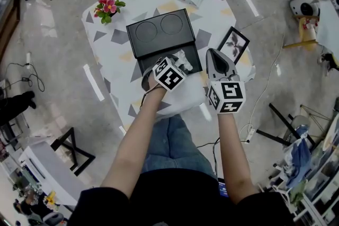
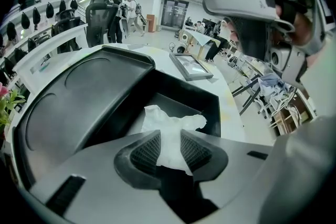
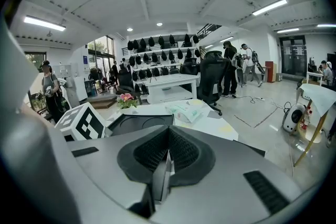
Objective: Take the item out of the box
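Two grippers are hovering over the near side of the table in the person's hands. The left gripper is pointing down into the open black box, and its jaws are clamping a white crumpled paper between the pads — the paper is sitting inside the box's tray, on the near side of the opened lid with two round hollows. The right gripper is staying just beside the box on the right — its jaws are pressed together.
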A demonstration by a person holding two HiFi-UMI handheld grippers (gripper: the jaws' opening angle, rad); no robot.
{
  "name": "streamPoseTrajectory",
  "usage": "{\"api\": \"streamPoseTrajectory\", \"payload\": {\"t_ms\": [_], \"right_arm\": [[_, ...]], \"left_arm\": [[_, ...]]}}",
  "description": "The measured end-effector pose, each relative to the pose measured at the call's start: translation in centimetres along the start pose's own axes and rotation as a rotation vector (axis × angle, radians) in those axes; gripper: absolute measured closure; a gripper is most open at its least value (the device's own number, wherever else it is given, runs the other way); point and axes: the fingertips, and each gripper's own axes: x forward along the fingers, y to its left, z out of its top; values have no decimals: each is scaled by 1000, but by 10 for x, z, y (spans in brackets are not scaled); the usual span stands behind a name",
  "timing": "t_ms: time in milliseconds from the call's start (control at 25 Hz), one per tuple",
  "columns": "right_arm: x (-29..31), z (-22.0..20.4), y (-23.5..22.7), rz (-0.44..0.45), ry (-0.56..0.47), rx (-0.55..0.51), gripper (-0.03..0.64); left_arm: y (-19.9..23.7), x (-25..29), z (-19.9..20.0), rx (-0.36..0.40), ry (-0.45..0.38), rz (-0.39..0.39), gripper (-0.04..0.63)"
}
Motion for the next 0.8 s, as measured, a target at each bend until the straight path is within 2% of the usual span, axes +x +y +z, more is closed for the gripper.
{"api": "streamPoseTrajectory", "payload": {"t_ms": [320, 520, 800], "right_arm": [[-1, 1, 0, -3, -2, 1, 614], [-3, 4, 1, -4, -6, 1, 614], [-10, 8, 2, -12, -20, -4, 614]], "left_arm": [[0, -3, -1, -20, -21, -24, 555], [0, -7, 0, -26, -33, -39, 565], [-3, -24, 11, -29, -85, -11, 565]]}}
